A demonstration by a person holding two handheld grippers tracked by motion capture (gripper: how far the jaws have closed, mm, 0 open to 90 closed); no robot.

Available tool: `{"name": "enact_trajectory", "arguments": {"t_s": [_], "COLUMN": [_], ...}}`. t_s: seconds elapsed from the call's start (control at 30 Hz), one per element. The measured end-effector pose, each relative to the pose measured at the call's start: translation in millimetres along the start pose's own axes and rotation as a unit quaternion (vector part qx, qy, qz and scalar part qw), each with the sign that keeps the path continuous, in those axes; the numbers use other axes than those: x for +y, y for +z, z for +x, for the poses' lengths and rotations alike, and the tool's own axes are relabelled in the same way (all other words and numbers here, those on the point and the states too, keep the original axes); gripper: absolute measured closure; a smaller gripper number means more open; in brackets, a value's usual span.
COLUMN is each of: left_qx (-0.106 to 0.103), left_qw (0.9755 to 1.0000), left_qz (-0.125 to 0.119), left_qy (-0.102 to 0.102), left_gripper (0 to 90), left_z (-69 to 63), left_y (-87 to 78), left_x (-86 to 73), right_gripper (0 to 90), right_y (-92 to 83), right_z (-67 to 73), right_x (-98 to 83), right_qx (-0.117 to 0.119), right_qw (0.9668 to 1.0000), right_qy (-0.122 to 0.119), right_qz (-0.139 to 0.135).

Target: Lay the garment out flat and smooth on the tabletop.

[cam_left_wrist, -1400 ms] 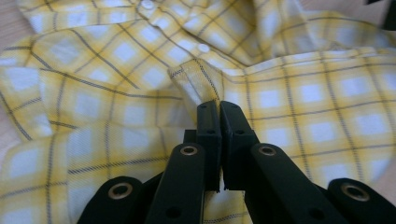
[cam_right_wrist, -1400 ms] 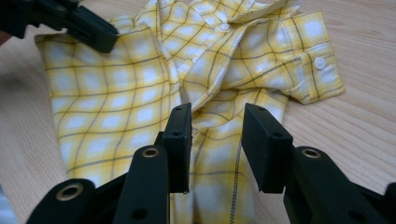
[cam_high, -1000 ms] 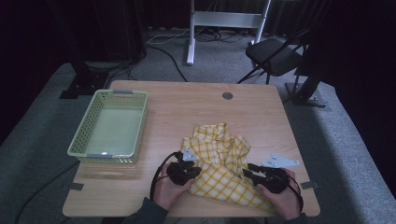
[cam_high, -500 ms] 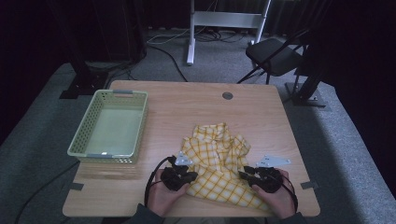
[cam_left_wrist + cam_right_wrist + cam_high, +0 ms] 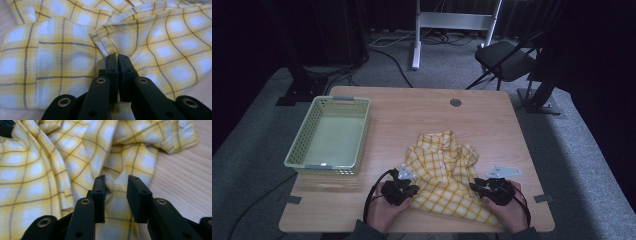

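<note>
— Two tools on that yellow checked cotton cloth (image 5: 447, 175)?
— Yes, it's lying crumpled on the wooden worktop (image 5: 422, 107). Left tool (image 5: 117, 58) is pinching a hem; right tool (image 5: 116, 188) is closing, cloth between its parted jaws.

A light wooden table (image 5: 412, 107) has bare surface along its far edge and down its right side, open for a hand to pass. A pale green perforated plastic basket (image 5: 302, 142) blocks the left side. A crumpled yellow checked cloth (image 5: 447, 170) fills the near middle, with a clear strip between basket and cloth.
</note>
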State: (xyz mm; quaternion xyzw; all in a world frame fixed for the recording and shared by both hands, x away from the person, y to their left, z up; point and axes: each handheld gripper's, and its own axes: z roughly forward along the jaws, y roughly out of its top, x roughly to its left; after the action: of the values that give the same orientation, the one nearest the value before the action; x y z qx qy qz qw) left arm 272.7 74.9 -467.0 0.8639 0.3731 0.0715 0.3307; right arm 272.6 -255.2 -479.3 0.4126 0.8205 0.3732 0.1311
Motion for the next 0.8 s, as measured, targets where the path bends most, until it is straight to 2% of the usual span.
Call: {"name": "enact_trajectory", "arguments": {"t_s": [0.27, 0.37, 0.5, 0.6, 0.67, 0.8], "left_qx": [0.031, 0.031, 0.029, 0.018, 0.013, 0.005], "left_qw": [0.9995, 0.9994, 0.9992, 0.9991, 0.9986, 0.9979], "left_qz": [-0.006, -0.012, -0.021, -0.035, -0.050, -0.065], "left_qy": [0.010, -0.002, -0.015, -0.015, -0.012, -0.008], "left_gripper": [87.8, 87.8, 87.8, 87.8, 87.8, 87.7], "left_z": [14.5, 21.0, 27.7, 25.8, 21.4, 15.7], "left_y": [15.6, 21.8, 27.6, 22.5, 13.4, -2.4], "left_x": [22.3, 29.8, 38.4, 40.3, 39.0, 34.9], "right_gripper": [72.0, 72.0, 72.0, 72.0, 72.0, 72.0], "right_y": [1.9, 3.8, 6.3, 6.9, 6.7, 6.6], "right_z": [-8.9, -10.3, -16.6, -19.7, -20.2, -20.8], "right_x": [1.8, 4.6, 7.6, 7.9, 7.0, 6.6], "right_qx": [-0.018, -0.034, -0.042, -0.044, -0.045, -0.045], "right_qw": [0.9998, 0.9994, 0.9991, 0.9989, 0.9989, 0.9988], "right_qy": [0.008, 0.001, 0.006, 0.011, 0.014, 0.018], "right_qz": [-0.005, -0.003, -0.005, -0.008, -0.010, -0.012]}}
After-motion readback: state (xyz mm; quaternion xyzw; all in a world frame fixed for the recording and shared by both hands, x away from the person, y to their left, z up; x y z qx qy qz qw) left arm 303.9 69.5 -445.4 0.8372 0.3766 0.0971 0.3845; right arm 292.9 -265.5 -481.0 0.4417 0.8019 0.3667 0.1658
